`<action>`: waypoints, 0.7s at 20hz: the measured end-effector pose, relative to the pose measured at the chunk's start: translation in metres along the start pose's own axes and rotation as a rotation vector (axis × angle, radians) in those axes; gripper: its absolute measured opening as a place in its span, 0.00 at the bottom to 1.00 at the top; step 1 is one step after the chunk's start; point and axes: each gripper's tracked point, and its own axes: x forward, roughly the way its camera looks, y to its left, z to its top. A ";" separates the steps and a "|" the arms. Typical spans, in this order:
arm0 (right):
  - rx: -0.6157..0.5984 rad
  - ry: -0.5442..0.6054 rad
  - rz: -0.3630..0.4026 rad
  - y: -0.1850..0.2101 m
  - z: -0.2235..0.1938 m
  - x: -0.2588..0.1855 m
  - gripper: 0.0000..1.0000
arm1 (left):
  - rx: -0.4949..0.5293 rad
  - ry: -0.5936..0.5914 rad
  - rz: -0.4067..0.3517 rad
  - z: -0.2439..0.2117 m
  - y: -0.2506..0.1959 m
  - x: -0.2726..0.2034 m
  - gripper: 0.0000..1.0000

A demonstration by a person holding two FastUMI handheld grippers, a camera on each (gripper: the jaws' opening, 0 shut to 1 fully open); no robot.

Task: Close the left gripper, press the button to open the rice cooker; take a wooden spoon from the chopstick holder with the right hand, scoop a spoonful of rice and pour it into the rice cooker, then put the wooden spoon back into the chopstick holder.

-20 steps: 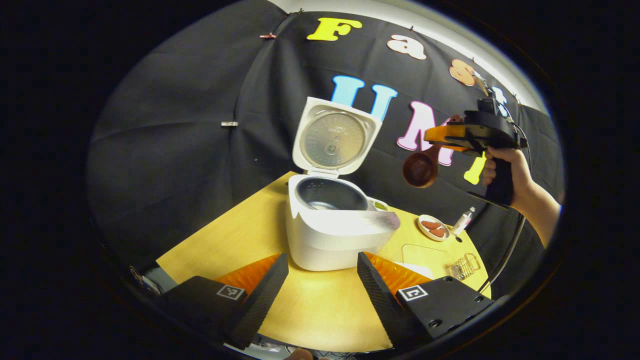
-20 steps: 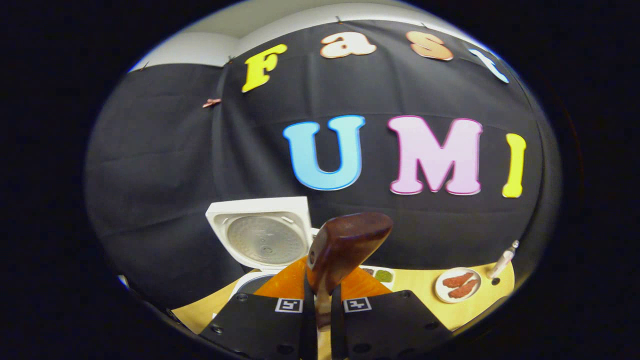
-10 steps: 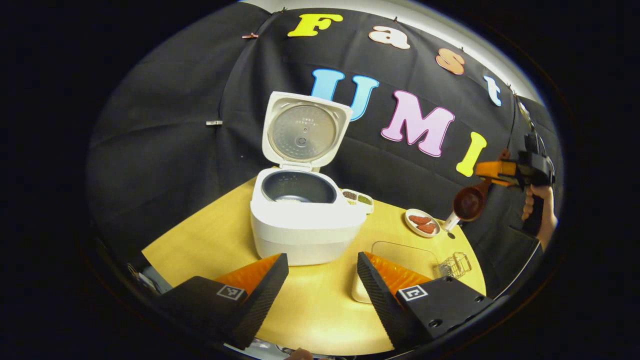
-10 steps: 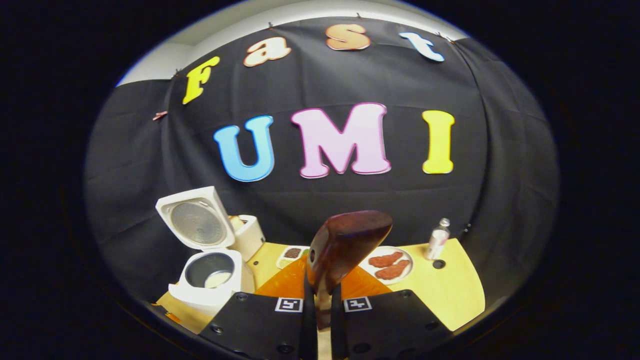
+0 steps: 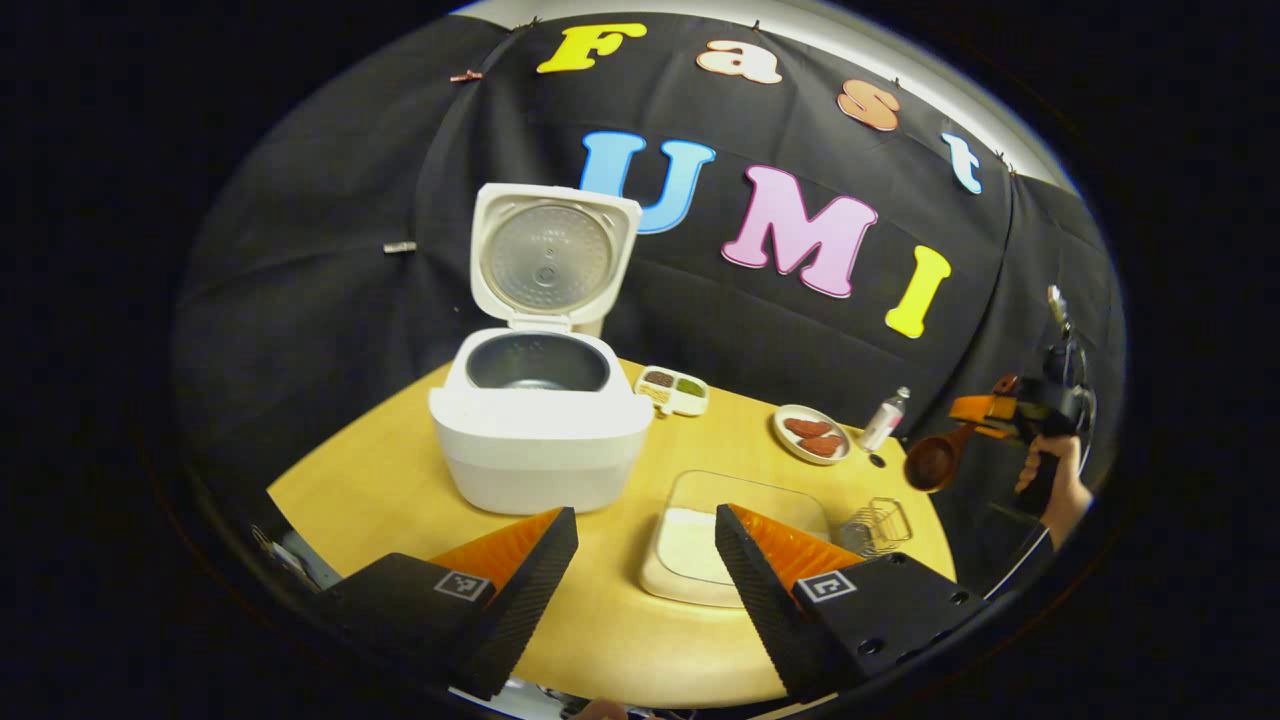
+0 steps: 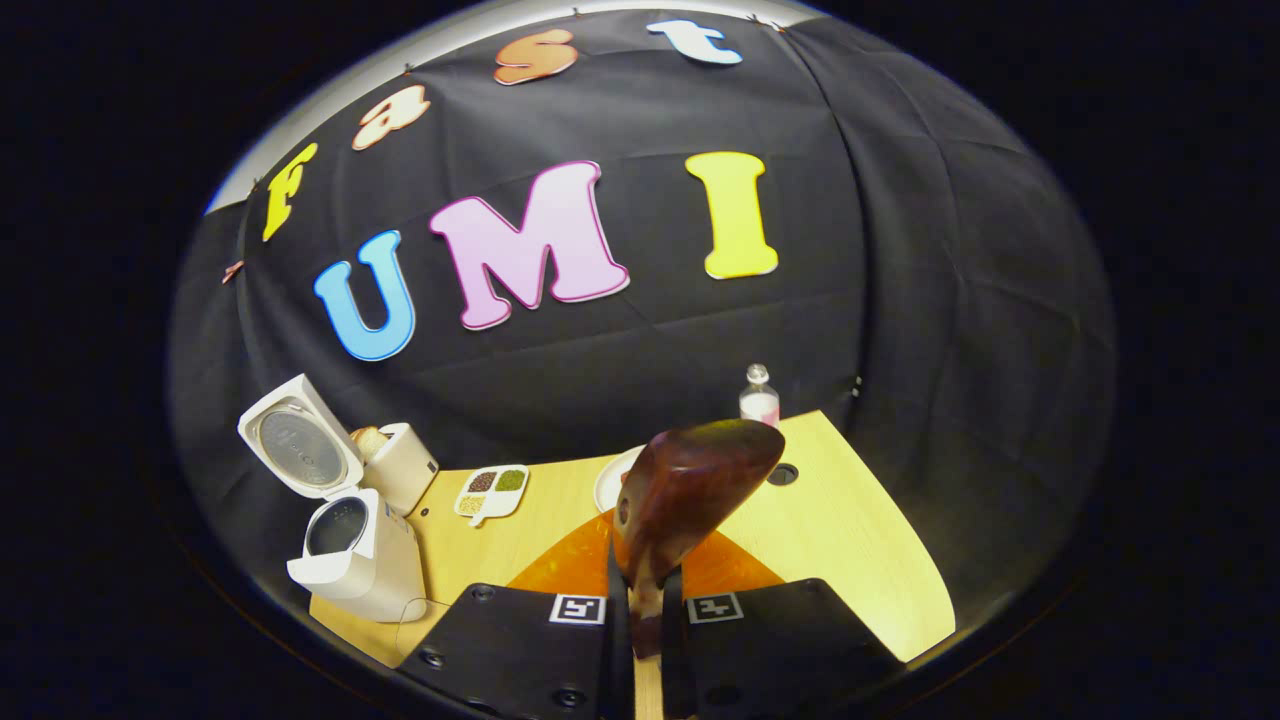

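The right gripper [image 6: 643,600] jaws clamp the wooden spoon [image 6: 690,500] handle; the left gripper [image 5: 645,570] jaws gape wide, empty.

White rice cooker [image 5: 540,430] – dark reddish-brown wooden spoon [image 6: 690,500] – pale yellow wood table [image 5: 400,480].

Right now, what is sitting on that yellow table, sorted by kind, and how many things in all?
Rice cookers: 1
Clear dishes of rice: 1
Wire chopstick holders: 1
Small plates with red pieces: 1
Divided snack dishes: 1
Small bottles: 1
White boxy things behind the cooker: 1
Total: 7. The wooden spoon is off the table, held in the right fingers.
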 end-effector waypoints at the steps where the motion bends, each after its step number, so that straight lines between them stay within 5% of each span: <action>1: 0.024 0.020 -0.010 -0.011 -0.009 0.005 0.14 | -0.038 -0.002 -0.010 0.001 -0.007 -0.001 0.96; 14: 0.130 0.204 -0.069 -0.050 -0.110 0.045 0.15 | -0.084 -0.042 0.150 0.008 -0.001 -0.031 0.96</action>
